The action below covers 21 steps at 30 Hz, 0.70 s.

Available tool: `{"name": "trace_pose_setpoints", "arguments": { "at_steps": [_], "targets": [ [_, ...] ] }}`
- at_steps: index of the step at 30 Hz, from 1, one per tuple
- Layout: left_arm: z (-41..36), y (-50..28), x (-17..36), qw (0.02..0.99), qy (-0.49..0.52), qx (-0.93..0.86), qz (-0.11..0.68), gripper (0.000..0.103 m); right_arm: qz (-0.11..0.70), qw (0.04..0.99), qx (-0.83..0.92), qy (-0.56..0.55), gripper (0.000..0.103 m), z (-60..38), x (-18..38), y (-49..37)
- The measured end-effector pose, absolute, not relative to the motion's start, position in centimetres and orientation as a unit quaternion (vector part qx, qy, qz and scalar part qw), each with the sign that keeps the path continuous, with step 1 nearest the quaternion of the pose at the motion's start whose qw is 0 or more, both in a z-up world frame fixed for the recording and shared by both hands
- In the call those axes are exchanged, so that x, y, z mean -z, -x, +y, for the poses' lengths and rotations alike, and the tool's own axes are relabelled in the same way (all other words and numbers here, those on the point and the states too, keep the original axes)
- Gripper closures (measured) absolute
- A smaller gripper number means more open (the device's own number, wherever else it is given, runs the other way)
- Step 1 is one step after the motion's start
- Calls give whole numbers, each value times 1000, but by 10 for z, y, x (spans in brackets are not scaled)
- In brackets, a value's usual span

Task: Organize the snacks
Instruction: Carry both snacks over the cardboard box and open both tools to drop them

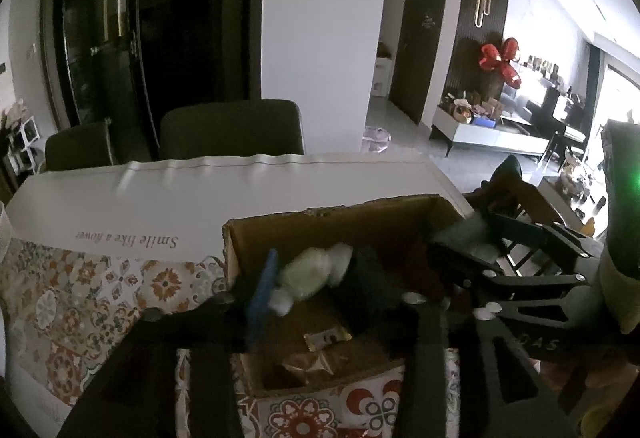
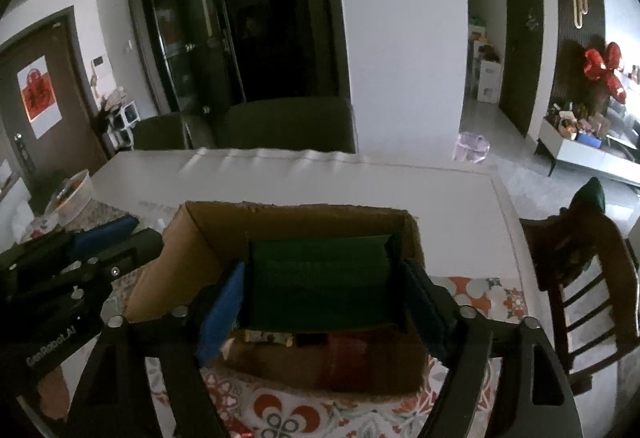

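Open brown cardboard box (image 2: 280, 238) standing on the patterned floral cloth (image 2: 480, 298) at the near edge of the white worktop (image 2: 280, 178); serving as the collecting container for the snacks.

Right gripper (image 2: 324, 298) poised over the box mouth, blue-padded fingers (image 2: 222, 308) closed on either side of a dark green rectangular snack packet (image 2: 320, 278). Packet held level and square to the box walls, apparently so that it can drop in flat against the far side. Beneath it, on the box floor, a red wrapped item (image 2: 348, 354) and a small printed wrapper (image 2: 266, 337), both partly hidden.

Left gripper (image 1: 316, 278) reaching in over the left wall of the same box, a blue-padded finger (image 1: 260, 298) on one side and a dark finger on the other, pinching a pale green and white plastic-wrapped snack (image 1: 312, 274). Snack held above the box interior, not resting on the floor; contact on the dark side blurred but apparently firm. Two golden-brown foil packets (image 1: 320, 348) lying loose on the box floor below.

Both grippers crowded over the one opening, nearly side by side: likely risk of the linkages knocking together. Judged stage: mid-way, both items carried, neither yet released.
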<state>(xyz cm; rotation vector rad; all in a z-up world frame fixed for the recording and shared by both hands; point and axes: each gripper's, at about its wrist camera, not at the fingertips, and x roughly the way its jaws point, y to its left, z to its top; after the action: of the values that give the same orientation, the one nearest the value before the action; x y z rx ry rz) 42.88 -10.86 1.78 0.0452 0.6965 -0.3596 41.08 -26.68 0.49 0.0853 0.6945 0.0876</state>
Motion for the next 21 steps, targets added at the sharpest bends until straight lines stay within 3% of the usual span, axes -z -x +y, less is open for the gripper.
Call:
{"name": "trace_pose_setpoints", "arguments": {
  "at_steps": [2,11,21],
  "targets": [
    [-107,-429,-17,926,-23,165,338,47,340,939,-38,-44,10,-268,-5,-414],
    [-100,-416,-21,934,-42,145,324,37,336,941,-16,-44,10,-272,-8,-404],
    [-87,-375,-32,938,-52,147,309,37,309,950,3,-36,10,-269,-27,-366]
  ]
}}
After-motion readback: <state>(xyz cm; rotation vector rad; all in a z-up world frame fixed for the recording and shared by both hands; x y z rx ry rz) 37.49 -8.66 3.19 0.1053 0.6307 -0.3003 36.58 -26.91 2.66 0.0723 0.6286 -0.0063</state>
